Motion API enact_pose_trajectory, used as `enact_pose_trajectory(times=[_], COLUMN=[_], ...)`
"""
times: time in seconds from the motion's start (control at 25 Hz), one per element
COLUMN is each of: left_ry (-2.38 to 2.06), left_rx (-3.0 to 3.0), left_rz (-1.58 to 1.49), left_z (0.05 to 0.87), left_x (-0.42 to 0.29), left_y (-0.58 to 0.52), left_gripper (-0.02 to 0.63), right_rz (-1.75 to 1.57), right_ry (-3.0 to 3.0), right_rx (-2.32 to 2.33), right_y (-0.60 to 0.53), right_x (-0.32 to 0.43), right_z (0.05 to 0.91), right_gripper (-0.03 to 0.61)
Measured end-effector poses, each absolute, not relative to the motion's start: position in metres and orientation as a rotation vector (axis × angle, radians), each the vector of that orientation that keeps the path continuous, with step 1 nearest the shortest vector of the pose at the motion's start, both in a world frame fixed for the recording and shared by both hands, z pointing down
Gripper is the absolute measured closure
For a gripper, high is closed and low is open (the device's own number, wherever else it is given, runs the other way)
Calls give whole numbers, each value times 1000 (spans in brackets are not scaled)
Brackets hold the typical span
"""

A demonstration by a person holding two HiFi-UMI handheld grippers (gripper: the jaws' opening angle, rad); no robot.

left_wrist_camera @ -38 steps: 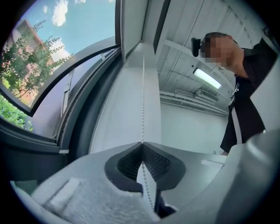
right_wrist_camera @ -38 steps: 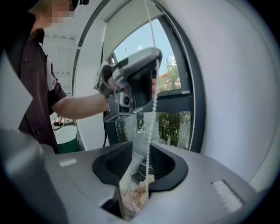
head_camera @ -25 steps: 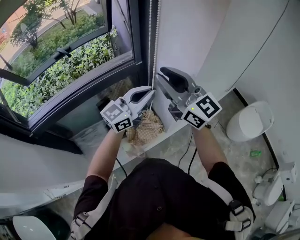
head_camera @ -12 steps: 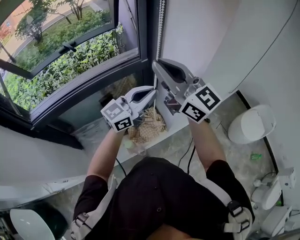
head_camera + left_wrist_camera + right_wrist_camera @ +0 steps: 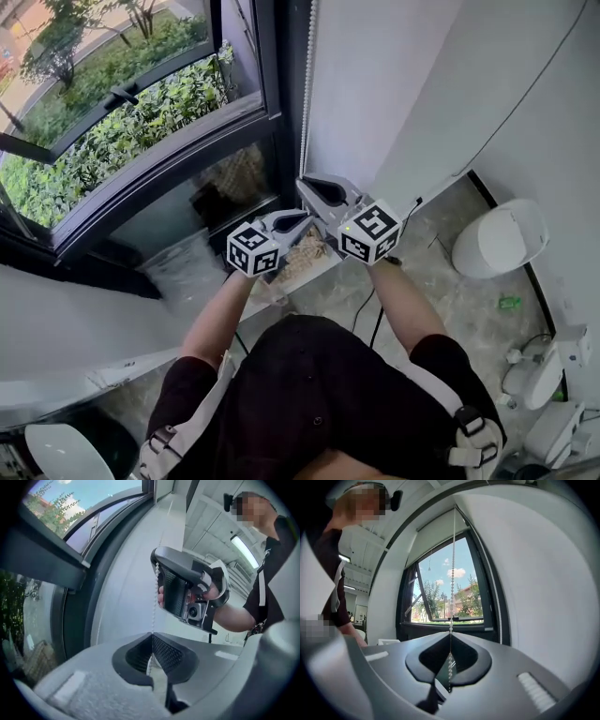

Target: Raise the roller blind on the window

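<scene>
1. Bead chain is hung vertically beside the window frame and passes through both grippers.
2. It is clamped by the left gripper; the right gripper, its jaws just closed, is pinched on it directly above.
3. A straight downward pull is called for.

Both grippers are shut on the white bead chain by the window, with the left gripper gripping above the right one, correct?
No. The left gripper grips the white bead chain below the right gripper, not above; the left gripper view shows the right one higher up the chain. Both are shut on it, the right gripper's jaws having just been closing onto it.
</scene>
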State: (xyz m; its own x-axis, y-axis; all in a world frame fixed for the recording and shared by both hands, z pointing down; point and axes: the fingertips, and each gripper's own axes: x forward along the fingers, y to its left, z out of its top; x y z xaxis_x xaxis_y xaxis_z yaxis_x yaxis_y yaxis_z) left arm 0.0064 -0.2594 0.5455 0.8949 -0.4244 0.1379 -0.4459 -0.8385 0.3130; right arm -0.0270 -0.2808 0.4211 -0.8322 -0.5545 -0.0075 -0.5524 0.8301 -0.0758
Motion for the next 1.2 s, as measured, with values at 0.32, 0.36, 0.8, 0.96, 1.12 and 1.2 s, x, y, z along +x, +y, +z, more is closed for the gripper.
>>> enact_pose_trajectory(times=[0.32, 0.36, 0.8, 0.96, 1.12, 1.2], left_ry=[-622, -628, -402, -372, -362, -352], left_rx=[2761, 2753, 2996, 2957, 2944, 2895], left_rz=[38, -29, -524, -635, -699, -735], left_z=[542, 530, 303, 268, 234, 223], left_x=[-25, -33, -31, -22, -10, -10], left_y=[-253, -258, -286, -293, -295, -297], left_gripper=[491, 491, 491, 491, 492, 536], right_rz=[-120, -119, -109, -111, -107, -108], right_ry=[3007, 3002, 2991, 3001, 3007, 3003], right_rx=[-906, -909, -879, -872, -866, -877], right_y=[-279, -279, -274, -274, -272, -274], right_x=[-20, -18, -22, -25, -25, -23], right_z=[431, 432, 433, 433, 433, 433], right_gripper=[571, 571, 571, 571, 571, 571])
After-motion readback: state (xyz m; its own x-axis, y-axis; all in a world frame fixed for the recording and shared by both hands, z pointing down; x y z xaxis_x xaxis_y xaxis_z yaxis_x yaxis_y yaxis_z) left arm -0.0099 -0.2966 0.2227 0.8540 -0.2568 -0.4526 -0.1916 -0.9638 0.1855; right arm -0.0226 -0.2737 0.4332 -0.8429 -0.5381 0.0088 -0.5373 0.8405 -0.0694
